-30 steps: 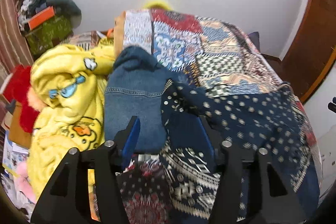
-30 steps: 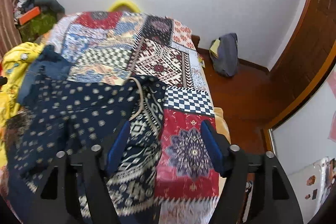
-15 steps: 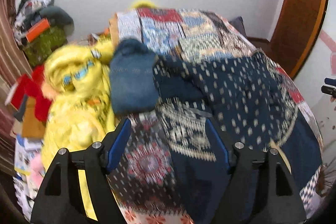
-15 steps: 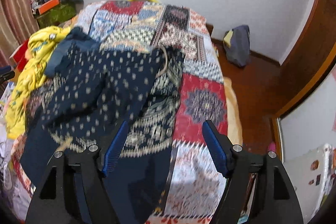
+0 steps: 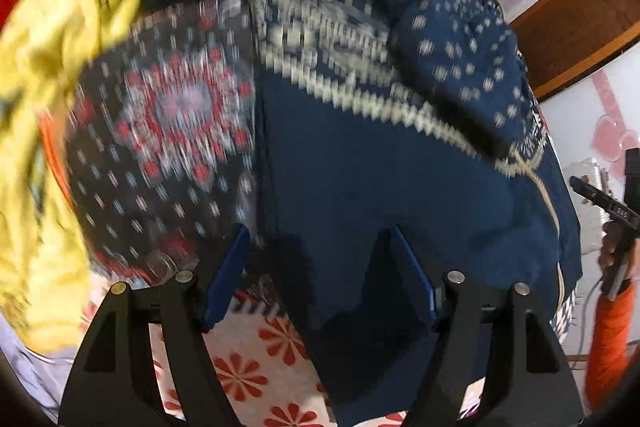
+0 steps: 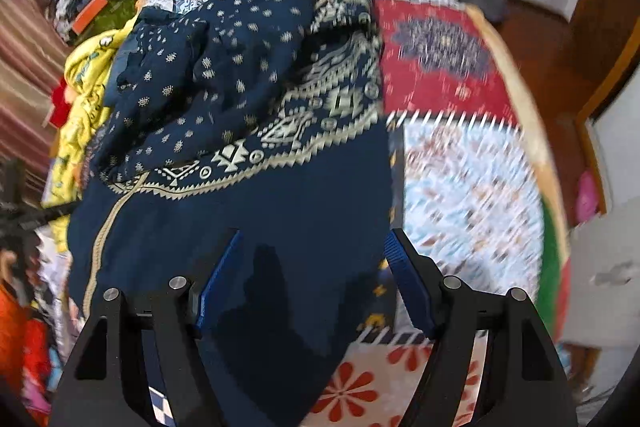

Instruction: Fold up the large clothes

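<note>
2 hand-held grippers, left (image 5: 320, 259) & right (image 6: 314, 259), both spread over 1 navy dress (image 6: 280, 195) on bed (image 6: 472, 187); 1 yellow blanket (image 5: 44, 67) beside.

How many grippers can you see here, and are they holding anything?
2. The left gripper and the right gripper each hover open over the near, plain part of the navy garment, gripping nothing.

A large navy garment (image 6: 256, 131) with cream geometric borders and small white motifs lies rumpled across the patchwork-covered bed (image 6: 472, 187), its plain dark hem draped over the bed's near edge.
</note>
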### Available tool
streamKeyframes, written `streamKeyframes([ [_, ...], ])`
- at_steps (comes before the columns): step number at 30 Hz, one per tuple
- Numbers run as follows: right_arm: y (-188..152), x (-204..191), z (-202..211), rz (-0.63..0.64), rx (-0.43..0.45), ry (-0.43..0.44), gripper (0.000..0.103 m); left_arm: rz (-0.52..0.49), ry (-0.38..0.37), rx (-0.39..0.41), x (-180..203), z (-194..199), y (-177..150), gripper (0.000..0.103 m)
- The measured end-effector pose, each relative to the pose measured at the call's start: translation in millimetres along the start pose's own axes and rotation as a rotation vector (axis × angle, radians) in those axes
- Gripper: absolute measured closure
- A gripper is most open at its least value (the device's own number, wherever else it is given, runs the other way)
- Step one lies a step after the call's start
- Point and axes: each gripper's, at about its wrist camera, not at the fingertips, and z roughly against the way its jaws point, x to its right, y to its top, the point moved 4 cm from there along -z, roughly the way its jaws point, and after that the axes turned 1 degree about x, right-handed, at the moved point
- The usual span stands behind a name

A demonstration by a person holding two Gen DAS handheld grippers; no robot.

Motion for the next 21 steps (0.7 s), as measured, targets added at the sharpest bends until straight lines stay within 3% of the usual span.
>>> streamKeyframes([
  [9, -12, 3, -14, -0.066, -0.003, 0.063, 0.034, 0.112, -0.211, -0.037, -4, -15, -24, 0.032],
  [10, -13, 2, -13, -0.068, 0.005, 0.081, 0.039, 0.104, -0.222, -0.027, -1, -14, -26, 0.032],
  [13, -13, -2, -16, -0.065, 0.013, 0.103, 0.062, 0.057, -0.216, 0.005, 10, -9, -30, 0.048],
  [15, -12, -6, -15, -0.058, 0.015, 0.117, 0.079, 0.035, -0.199, 0.023, 18, -4, -28, 0.071],
  [16, -11, -7, -15, -0.059, 0.013, 0.133, 0.089, 0.019, -0.181, 0.035, 23, 0, -28, 0.076],
  [18, -7, -12, -14, -0.046, 0.02, 0.148, 0.092, -0.009, -0.161, 0.058, 32, 5, -22, 0.089],
  [21, 2, -23, -9, 0.013, 0.052, 0.14, 0.093, -0.039, -0.166, 0.101, 44, 20, -9, 0.094],
])
